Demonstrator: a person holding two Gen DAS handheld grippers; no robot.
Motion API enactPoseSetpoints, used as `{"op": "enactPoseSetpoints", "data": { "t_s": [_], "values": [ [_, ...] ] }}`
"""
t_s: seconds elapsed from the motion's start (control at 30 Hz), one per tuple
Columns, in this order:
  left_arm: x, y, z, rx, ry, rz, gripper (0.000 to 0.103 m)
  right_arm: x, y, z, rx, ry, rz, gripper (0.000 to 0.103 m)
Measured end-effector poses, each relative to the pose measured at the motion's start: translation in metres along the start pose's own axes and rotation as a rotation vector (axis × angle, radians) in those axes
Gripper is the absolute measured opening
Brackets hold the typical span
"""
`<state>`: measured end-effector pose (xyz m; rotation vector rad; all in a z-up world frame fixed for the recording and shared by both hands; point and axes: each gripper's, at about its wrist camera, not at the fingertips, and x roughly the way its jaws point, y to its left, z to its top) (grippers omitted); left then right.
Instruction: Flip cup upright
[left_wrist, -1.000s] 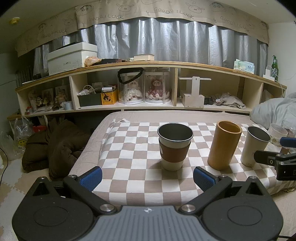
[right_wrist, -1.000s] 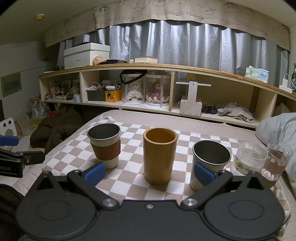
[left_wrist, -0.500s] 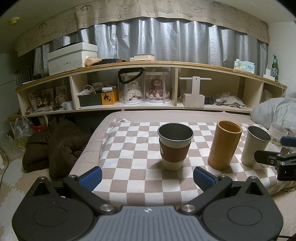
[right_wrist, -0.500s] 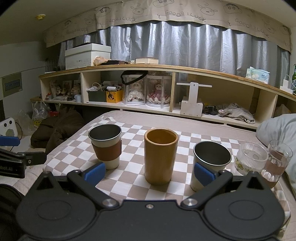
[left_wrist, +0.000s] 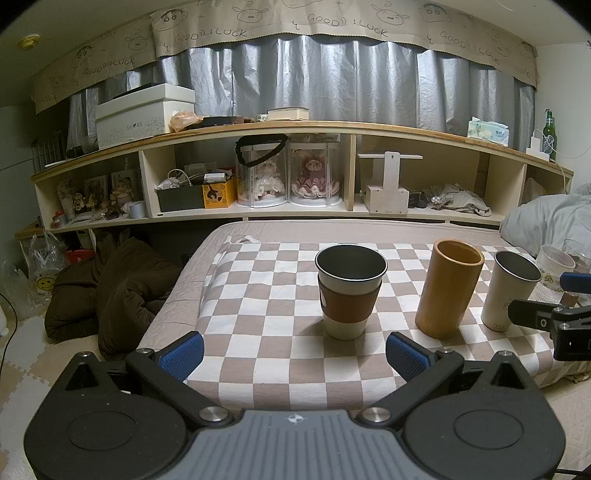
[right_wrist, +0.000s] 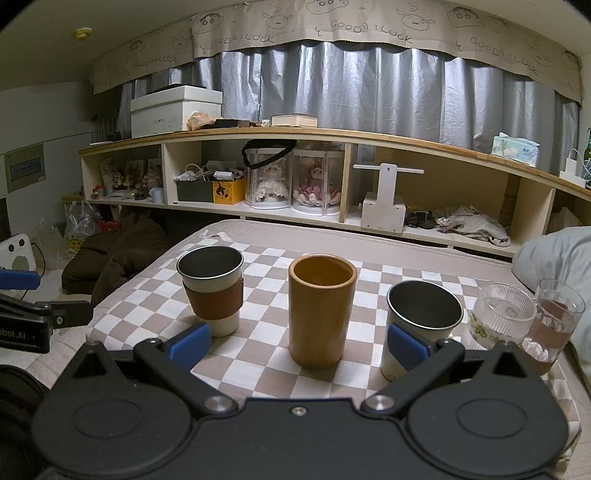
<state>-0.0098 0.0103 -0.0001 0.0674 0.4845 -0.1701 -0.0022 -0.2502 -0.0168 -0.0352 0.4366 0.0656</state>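
Note:
Three cups stand upright in a row on the checkered cloth (left_wrist: 273, 325). A white cup with a brown sleeve (left_wrist: 349, 291) (right_wrist: 214, 291) is on the left. A tall tan cup (left_wrist: 448, 293) (right_wrist: 321, 314) is in the middle. A white metal cup (left_wrist: 513, 290) (right_wrist: 423, 317) is on the right. My left gripper (left_wrist: 293, 352) is open and empty, short of the sleeved cup. My right gripper (right_wrist: 299, 345) is open and empty, in front of the tan cup. Its right fingertip (right_wrist: 406, 350) overlaps the white cup in view.
Two glasses (right_wrist: 502, 314) (right_wrist: 556, 317) stand at the cloth's right end, by a grey pillow (right_wrist: 557, 254). A long wooden shelf (right_wrist: 332, 218) with boxes and dolls runs behind. A dark heap (left_wrist: 110, 291) lies on the floor at left.
Almost nothing has moved. The right wrist view has shifted very slightly; both grippers stay open and the cups stand as before.

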Motion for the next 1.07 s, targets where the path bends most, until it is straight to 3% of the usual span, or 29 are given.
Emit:
{"op": "enactPoseSetpoints", "data": {
  "t_s": [1.07],
  "values": [
    [-0.0003, 0.0000, 0.0012, 0.001, 0.003, -0.001, 0.103, 0.0010, -0.0004, 0.0007, -0.009, 0.004, -0.002, 0.103]
  ]
}}
